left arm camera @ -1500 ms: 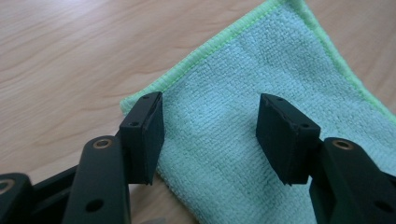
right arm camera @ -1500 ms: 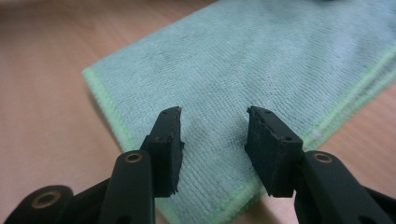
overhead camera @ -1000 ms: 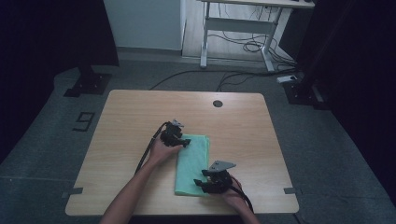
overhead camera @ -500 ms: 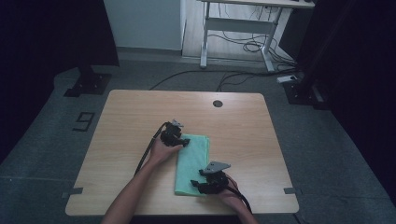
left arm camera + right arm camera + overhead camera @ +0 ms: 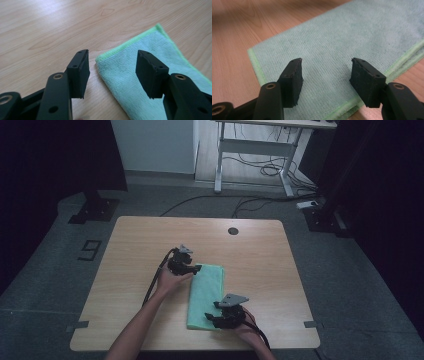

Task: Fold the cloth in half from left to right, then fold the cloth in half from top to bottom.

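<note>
Both grippers gape over the folded green cloth [image 5: 206, 296] on the table [image 5: 260, 255]

A light wooden tabletop [image 5: 135, 250] with rounded corners and a dark round grommet [image 5: 233, 231] near its far edge carries a folded green cloth [image 5: 206, 295], lying flat just right of centre toward the near edge.

We see a green cloth [image 5: 206, 296] folded into a long, flat rectangle, lying on the counter [image 5: 130, 245] near its front edge.
</note>
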Available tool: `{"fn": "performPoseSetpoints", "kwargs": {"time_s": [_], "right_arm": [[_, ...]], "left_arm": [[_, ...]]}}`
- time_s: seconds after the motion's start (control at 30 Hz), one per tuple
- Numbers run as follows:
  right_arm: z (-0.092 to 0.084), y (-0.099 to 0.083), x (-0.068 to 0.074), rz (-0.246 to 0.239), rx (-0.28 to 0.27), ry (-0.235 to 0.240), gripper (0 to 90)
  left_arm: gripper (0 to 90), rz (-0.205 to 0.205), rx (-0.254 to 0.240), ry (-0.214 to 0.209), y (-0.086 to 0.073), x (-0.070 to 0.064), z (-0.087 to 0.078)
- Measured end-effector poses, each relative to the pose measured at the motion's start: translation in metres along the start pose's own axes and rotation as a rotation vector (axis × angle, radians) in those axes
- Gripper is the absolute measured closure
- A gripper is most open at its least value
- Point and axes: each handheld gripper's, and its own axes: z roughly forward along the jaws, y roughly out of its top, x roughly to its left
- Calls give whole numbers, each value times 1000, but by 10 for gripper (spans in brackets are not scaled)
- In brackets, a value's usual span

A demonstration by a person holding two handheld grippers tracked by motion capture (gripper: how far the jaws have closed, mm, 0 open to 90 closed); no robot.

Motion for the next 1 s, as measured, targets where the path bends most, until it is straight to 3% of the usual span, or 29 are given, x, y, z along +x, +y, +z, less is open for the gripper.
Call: {"fn": "performPoseSetpoints", "kwargs": {"time_s": [0.27, 0.6, 1.0], "right_arm": [[-11, 2, -6, 19, -55, -32, 422], [-14, 1, -17, 51, -78, -79, 421], [-13, 2, -21, 61, -95, -95, 420]], "left_arm": [[441, -46, -12, -17, -7, 9, -16], [437, -92, -13, -8, -22, 26, -29], [429, -105, -17, -23, -24, 30, -29]]}}
